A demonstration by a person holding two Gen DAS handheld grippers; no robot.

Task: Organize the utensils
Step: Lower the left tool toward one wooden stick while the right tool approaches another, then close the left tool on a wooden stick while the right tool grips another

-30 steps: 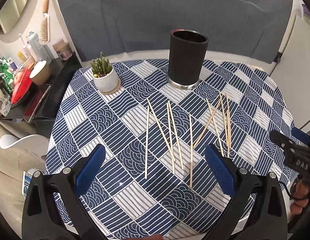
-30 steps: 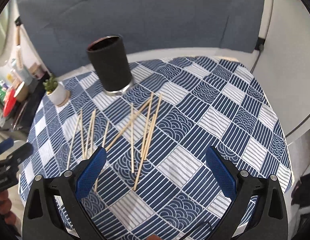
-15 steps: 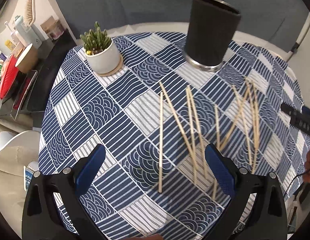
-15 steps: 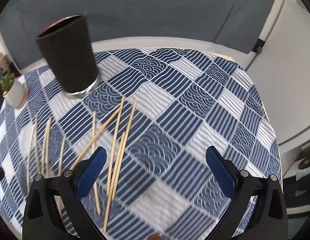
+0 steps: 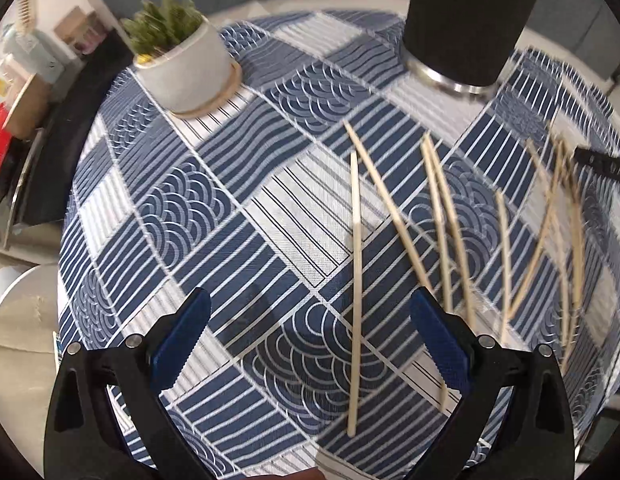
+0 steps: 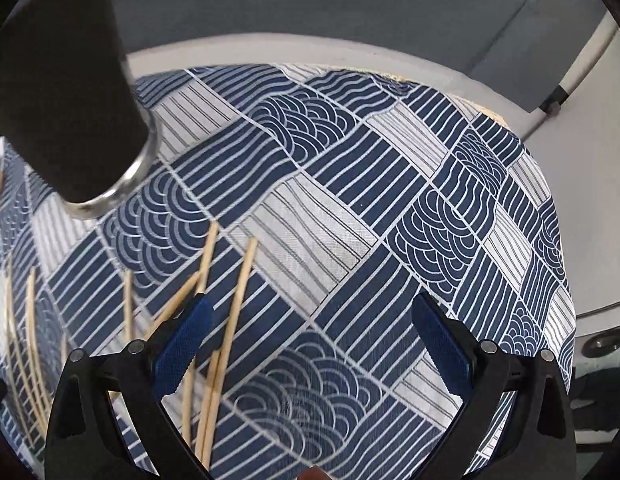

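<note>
Chopsticks of pale bamboo [image 5: 355, 292] lie scattered flat on the round table [image 6: 509, 92] with its blue-and-white patterned cloth, none yet in the tall black cylindrical holder with a metal base [image 5: 467, 20], which stands upright at the far side. I judge this to be the reach for a first pick. My left gripper [image 5: 310, 336] hangs low over the cloth with its jaws spread wide and empty, the leftmost stick lying lengthwise between them, nearer the right pad. My right gripper [image 6: 310, 340] is likewise wide open and holding nothing; a crossed bunch of sticks [image 6: 226, 332] lies by its left finger, mostly outside the gap. A small green succulent in a white pot [image 5: 186, 66] sits well clear at far left. Next I need to centre each gripper over a single stick, settle onto the cloth, and close squarely so the thin rod does not roll away.
</note>
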